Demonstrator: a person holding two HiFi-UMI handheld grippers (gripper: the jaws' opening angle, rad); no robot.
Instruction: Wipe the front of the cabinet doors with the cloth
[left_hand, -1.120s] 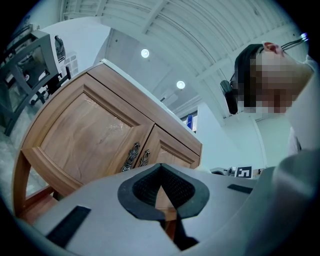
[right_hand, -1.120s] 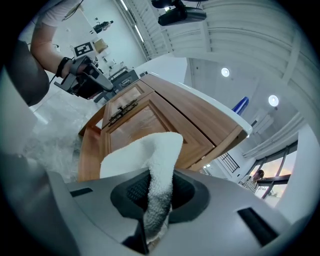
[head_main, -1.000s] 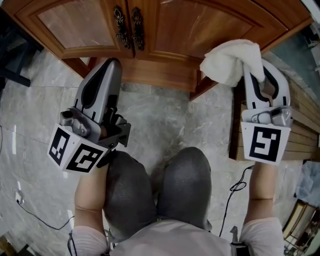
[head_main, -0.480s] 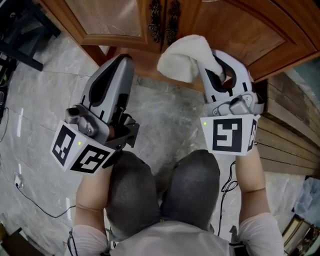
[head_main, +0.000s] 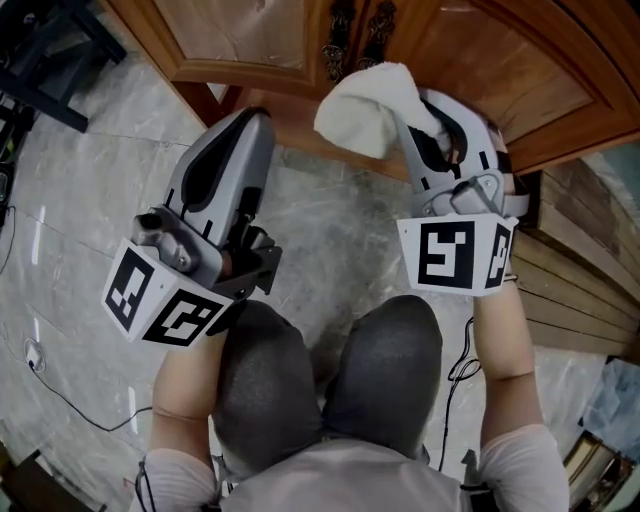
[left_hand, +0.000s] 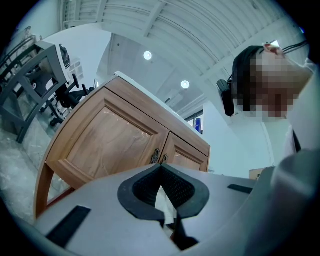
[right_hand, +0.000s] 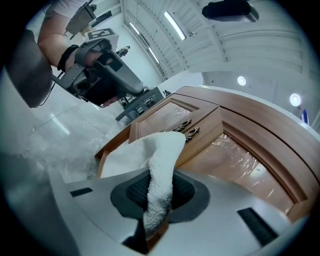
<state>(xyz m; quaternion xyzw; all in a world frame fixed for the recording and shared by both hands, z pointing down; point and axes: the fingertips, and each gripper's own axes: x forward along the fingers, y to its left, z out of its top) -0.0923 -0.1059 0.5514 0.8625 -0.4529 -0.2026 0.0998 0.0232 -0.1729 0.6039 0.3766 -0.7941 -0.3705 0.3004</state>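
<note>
The wooden cabinet doors (head_main: 470, 60) fill the top of the head view, with a pair of dark ornate handles (head_main: 358, 38) where they meet. A white terry cloth (head_main: 368, 102) is pinched in my right gripper (head_main: 428, 112), which is shut on it; the cloth bunches just below the handles, close to the door front. In the right gripper view the cloth (right_hand: 161, 165) rises from the jaws toward the handles (right_hand: 184, 128). My left gripper (head_main: 250, 125) is shut, holds nothing that I can see, and points at the cabinet's lower left rail. The left gripper view faces the left door (left_hand: 107, 142).
Grey marble floor (head_main: 330, 225) lies below the cabinet. The person's knees (head_main: 385, 365) are at the bottom centre. A dark stand's legs (head_main: 45, 55) sit at the upper left, a thin cable (head_main: 60, 412) at the lower left, and wooden slats (head_main: 580, 290) at the right.
My right gripper has carried the cloth leftward from the right door's corner to just under the centre handles. The left gripper has hardly moved.
</note>
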